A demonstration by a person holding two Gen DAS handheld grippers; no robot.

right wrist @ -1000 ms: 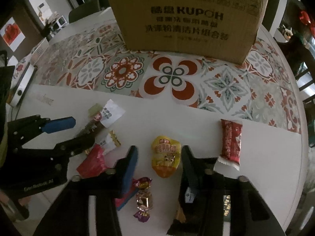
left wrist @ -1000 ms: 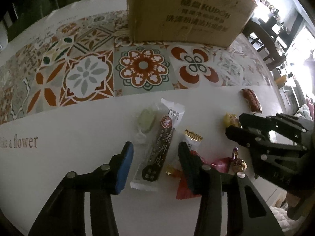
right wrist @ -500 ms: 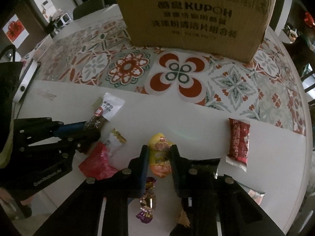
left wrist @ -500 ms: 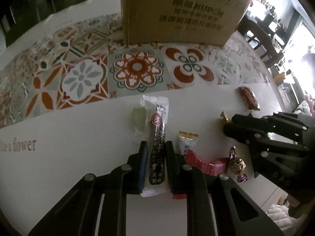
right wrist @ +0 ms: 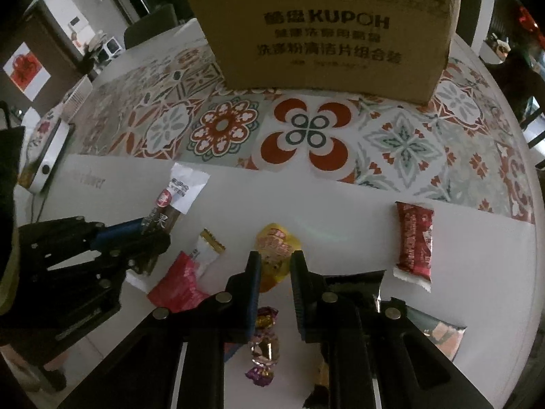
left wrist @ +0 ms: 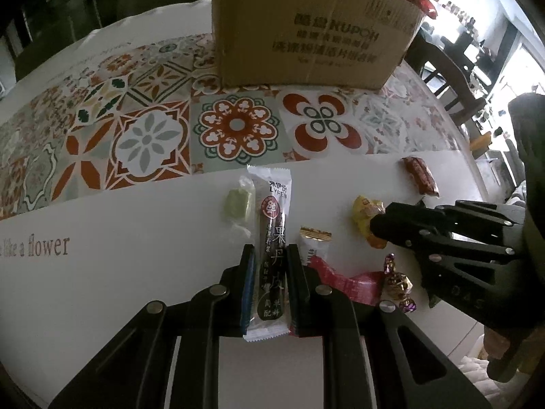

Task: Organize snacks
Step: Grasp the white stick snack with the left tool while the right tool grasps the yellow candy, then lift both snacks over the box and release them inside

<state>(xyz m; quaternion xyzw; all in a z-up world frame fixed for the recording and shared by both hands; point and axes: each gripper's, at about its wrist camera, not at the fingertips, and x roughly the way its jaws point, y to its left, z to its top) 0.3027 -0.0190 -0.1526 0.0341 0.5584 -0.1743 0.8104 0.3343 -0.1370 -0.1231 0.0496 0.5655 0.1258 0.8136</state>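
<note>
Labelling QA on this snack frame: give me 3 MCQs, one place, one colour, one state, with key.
1. Where is the cardboard box?
A. far side of the table, on the patterned tiles
B. between the grippers
C. on the floor

2. What colour is the snack in the right gripper?
A. green
B. yellow
C. blue

3. What state is the left gripper in?
A. open over bare table
B. shut on nothing
C. shut on the long snack stick

Key: A, the box stands beyond the snacks; B, the yellow snack pack sits between its pads; C, both pads press the wrapper.
</note>
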